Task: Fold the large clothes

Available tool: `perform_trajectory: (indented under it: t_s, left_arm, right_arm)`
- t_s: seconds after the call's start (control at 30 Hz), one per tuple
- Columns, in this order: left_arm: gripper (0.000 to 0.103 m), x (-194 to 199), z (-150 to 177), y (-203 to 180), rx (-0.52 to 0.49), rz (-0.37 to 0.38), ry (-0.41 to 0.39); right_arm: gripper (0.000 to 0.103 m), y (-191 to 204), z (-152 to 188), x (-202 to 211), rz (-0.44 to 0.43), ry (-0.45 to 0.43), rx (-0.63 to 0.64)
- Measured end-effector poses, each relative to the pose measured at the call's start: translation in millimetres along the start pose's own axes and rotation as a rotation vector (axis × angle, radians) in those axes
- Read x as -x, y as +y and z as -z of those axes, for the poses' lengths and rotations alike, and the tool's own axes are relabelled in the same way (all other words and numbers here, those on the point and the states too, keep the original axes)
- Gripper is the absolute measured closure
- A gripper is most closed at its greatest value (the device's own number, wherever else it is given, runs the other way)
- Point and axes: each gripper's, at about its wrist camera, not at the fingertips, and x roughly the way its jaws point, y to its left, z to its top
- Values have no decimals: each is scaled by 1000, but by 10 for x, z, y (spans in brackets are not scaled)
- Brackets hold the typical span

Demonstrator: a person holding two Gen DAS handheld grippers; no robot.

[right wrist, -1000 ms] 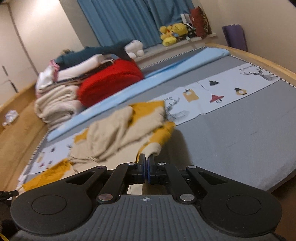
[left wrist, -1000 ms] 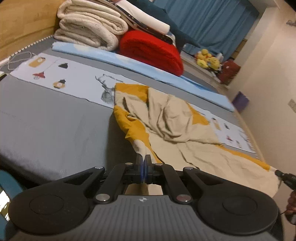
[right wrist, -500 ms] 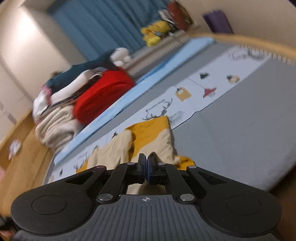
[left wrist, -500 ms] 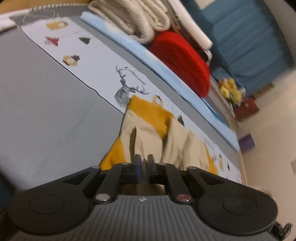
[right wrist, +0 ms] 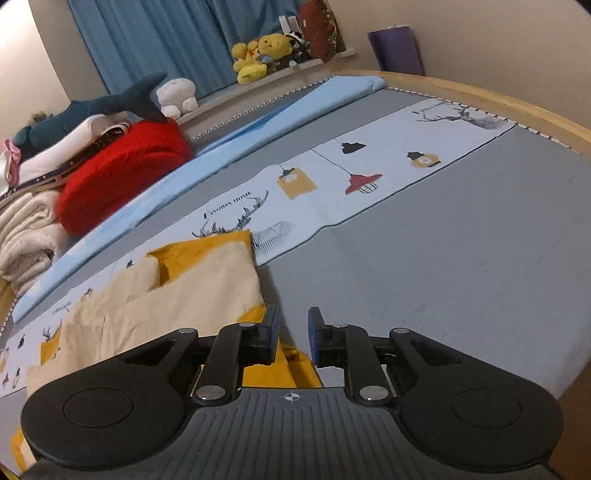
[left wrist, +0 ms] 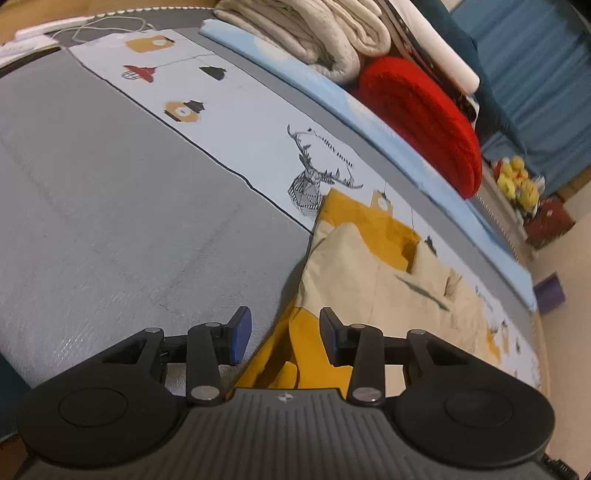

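Note:
A large beige and mustard garment (left wrist: 362, 280) lies folded over on the grey bed (left wrist: 110, 229); its near edge reaches under both grippers. My left gripper (left wrist: 284, 338) hovers low over the mustard corner. Its jaws are opening, and the cloth lies below the gap with neither pad pressing on it. In the right wrist view the same garment (right wrist: 184, 295) spreads to the left. My right gripper (right wrist: 293, 334) sits at the garment's right edge. Its jaws are opening by a narrow gap, with a mustard fold below them and nothing gripped.
A white printed strip (right wrist: 369, 177) and a light blue mat (right wrist: 258, 122) cross the bed. Folded cream blankets (left wrist: 325, 33) and a red blanket (left wrist: 424, 118) are stacked at the far side. Plush toys (right wrist: 262, 55) sit by the blue curtain. A wooden bed frame (right wrist: 517, 107) edges the right.
Both grippers came down toward the bed with the garment's edge pinched. Their jaws have since parted and let go, and the cloth now lies flatter on the bed.

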Motion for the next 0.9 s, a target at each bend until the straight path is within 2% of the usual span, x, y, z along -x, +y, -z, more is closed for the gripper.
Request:
perform_trajectory:
  t_s: [0.27,0.47,0.53,0.6,0.67,0.8,0.9]
  left_arm:
    - [59,-319,26,-213,-81,-21,43]
    - [59,-510,-78,-308,-91,-49,74]
    - [59,-519,-148,-394,-90,-39,84]
    - [56,-503,-195,-530,-171,-41,70]
    - [55,-482,-197,-630,-239,-75,60]
    - [55,-473,-154,-671,-245,-48,48]
    - [55,-594,-69,-648,-238,-76,68]
  right_arm:
    - [83,169,-68,-277,5,39,133]
    - [79,256,-173,-520,19,76,153]
    - [79,361,-271,-553,-1,66,155]
    - [72,508,-348,-562,-26,39,195]
    - [68,640,-355,-596,-36,30,248]
    - [68,775,-270,-689,-37,56,316]
    - [67,807,-222,-711,-48,67,311]
